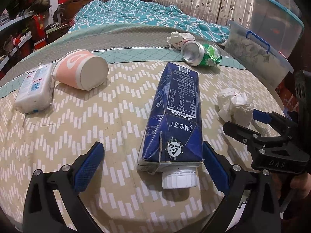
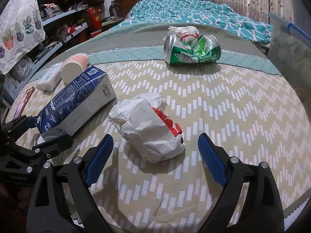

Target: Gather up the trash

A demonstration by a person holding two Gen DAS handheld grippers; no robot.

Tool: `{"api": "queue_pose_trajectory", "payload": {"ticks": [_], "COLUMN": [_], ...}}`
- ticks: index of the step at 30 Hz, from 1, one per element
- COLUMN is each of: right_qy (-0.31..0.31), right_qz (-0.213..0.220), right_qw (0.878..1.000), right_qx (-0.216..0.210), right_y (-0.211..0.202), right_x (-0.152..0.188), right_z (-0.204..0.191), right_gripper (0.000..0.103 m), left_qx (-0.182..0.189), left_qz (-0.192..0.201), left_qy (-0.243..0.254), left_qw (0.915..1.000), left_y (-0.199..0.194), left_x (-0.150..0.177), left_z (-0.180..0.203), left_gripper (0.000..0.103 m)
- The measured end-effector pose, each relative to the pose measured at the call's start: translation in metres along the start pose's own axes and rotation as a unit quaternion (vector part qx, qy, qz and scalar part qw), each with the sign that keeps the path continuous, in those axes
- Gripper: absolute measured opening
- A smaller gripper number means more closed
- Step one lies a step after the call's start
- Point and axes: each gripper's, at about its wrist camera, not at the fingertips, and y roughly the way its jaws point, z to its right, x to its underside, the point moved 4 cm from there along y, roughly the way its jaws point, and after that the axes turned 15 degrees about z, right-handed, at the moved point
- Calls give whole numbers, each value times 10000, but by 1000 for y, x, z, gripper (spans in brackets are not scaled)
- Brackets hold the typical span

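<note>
A dark blue milk carton lies on the patterned table, white cap toward me. My left gripper is open, its jaws either side of the carton's cap end; the right finger is close to the carton. The carton also shows in the right wrist view. A crumpled white and red paper wrapper lies just ahead of my right gripper, which is open and empty. A crushed green can and another crumpled paper lie at the far edge.
A pink paper cup lies on its side at the left beside a tissue pack. A phone lies at the table's left edge. A bed with a teal quilt is behind, plastic storage boxes at the right.
</note>
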Motion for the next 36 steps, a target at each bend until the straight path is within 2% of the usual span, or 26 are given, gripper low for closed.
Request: {"api": "queue_pose_trajectory", "payload": {"ticks": [9, 14, 21, 36], "right_qy": [7, -157, -410, -132], "right_qz": [2, -110, -259, -207], "right_qw": [10000, 9994, 9982, 9997], "right_qx": [3, 286, 349, 36], "right_y": [0, 7, 11, 9], "right_x": [0, -2, -1, -3], "right_z": [-1, -2, -9, -4], "right_gripper": [89, 89, 96, 100], "left_qx": [-128, -233, -277, -112], "left_qz": [16, -40, 10, 87], "left_qy": [2, -123, -150, -228], "left_qw": [9999, 9996, 9995, 9996], "left_y": [3, 10, 11, 7], "left_x": [-3, -11, -12, -11], "left_z": [-4, -12, -14, -19], "left_gripper": [94, 95, 95, 95]}}
